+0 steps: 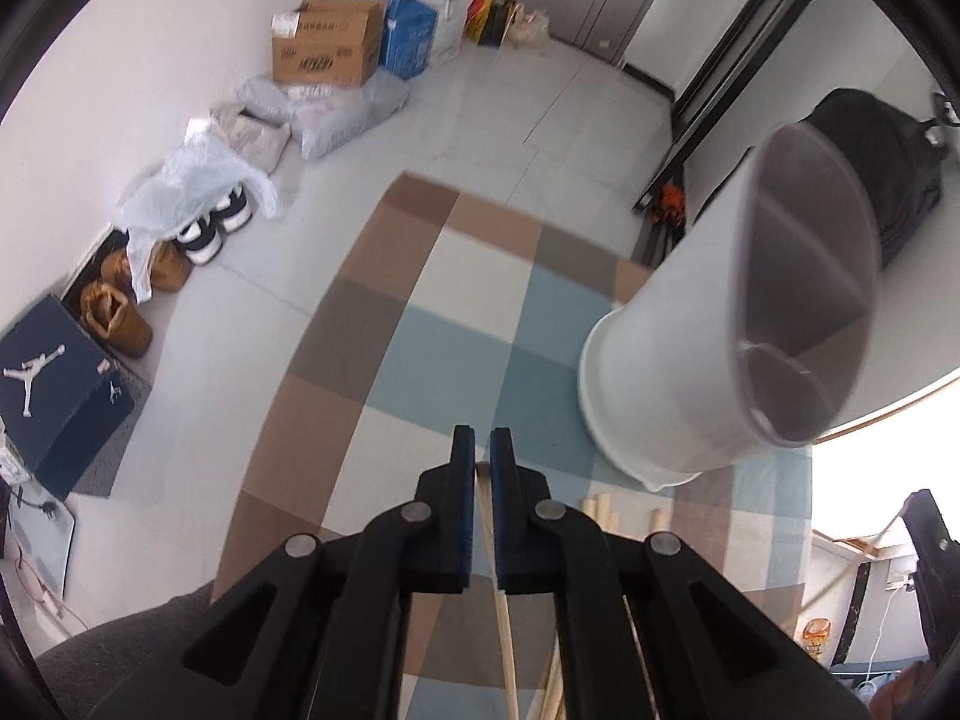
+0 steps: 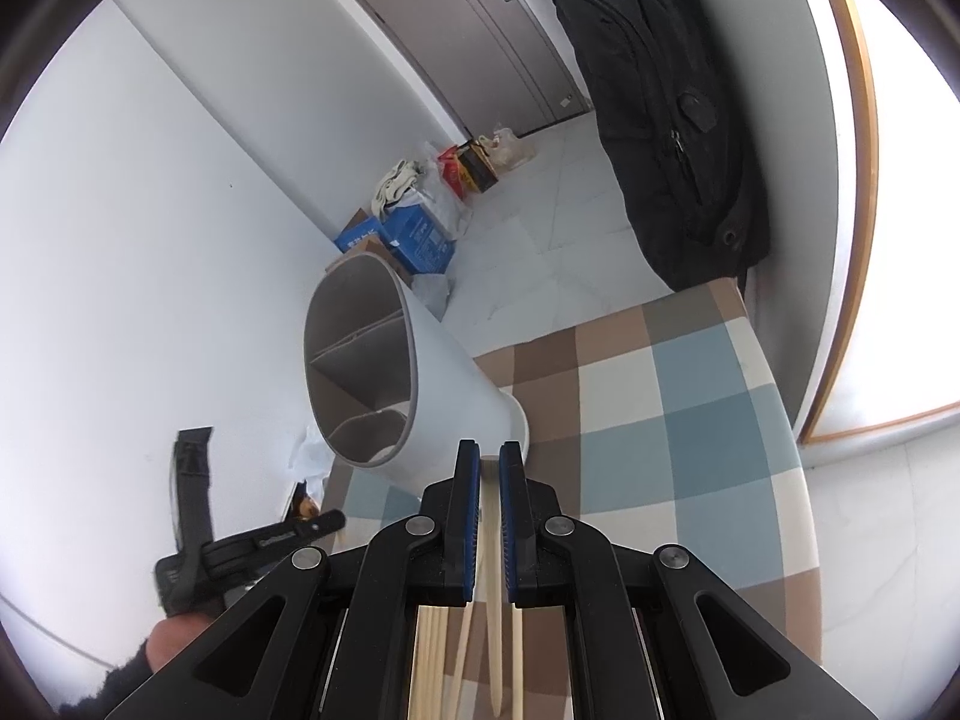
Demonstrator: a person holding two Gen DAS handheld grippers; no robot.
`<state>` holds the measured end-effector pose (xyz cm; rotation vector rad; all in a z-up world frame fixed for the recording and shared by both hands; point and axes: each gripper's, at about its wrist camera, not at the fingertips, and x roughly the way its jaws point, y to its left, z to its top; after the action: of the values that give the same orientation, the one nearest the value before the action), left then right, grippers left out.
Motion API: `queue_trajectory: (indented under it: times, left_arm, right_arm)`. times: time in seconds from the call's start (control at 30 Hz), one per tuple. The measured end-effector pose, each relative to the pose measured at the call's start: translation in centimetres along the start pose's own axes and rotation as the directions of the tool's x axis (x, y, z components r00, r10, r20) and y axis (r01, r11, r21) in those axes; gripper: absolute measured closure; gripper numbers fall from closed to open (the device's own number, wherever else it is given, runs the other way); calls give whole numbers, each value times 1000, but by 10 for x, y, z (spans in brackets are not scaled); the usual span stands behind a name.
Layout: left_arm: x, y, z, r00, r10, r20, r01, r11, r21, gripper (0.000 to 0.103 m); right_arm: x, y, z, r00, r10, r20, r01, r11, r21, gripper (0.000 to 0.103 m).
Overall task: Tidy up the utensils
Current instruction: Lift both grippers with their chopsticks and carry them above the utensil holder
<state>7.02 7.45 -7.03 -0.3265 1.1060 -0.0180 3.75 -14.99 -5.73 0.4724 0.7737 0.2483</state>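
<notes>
My left gripper [image 1: 482, 438] is shut on a pale wooden chopstick [image 1: 504, 630] that runs back between its blue pads, above the checked tablecloth [image 1: 456, 348]. A white round utensil holder [image 1: 660, 348] with inner dividers stands to its right, its mouth showing. More chopsticks [image 1: 600, 510] lie on the cloth under the gripper. In the right wrist view my right gripper [image 2: 489, 450] is shut on another wooden chopstick [image 2: 493, 630]. The holder [image 2: 444, 396] stands just ahead of it to the left. Several loose chopsticks [image 2: 432, 660] lie below. The left gripper's body [image 2: 198, 546] and a hand show at lower left.
The table's left edge [image 1: 282, 396] drops to a tiled floor with cardboard boxes [image 1: 327, 48], shoes [image 1: 210, 228] and a dark shoe box [image 1: 54, 384]. A black backpack [image 2: 666, 120] hangs behind the table's far corner. A white wall [image 2: 150, 240] is close on the left.
</notes>
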Motion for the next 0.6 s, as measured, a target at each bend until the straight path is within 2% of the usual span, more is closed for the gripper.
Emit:
queue_trajectory:
  times: [0.17,0.27,0.5,0.6]
  left_arm:
    - [-34,-13,-6,992,-35,117,24,995,92,102]
    - [-51,-21,-10,981,-57,184,28,988,154,102]
    - [-68,-21,-16,959,-105,262,38,968,246,102]
    - [-72,-19,-17,956,-132,264,59,962,265,102]
  right_arm:
    - [-9,10,2,1000,8,29,-7,999,-33,97]
    - [-13,19,1,999,10,44,-7,998,-66,97]
    - [-18,36,-1,997,7,73,1,993,-116,97]
    - [-22,47,-1,996,3,85,10,988,-153,97]
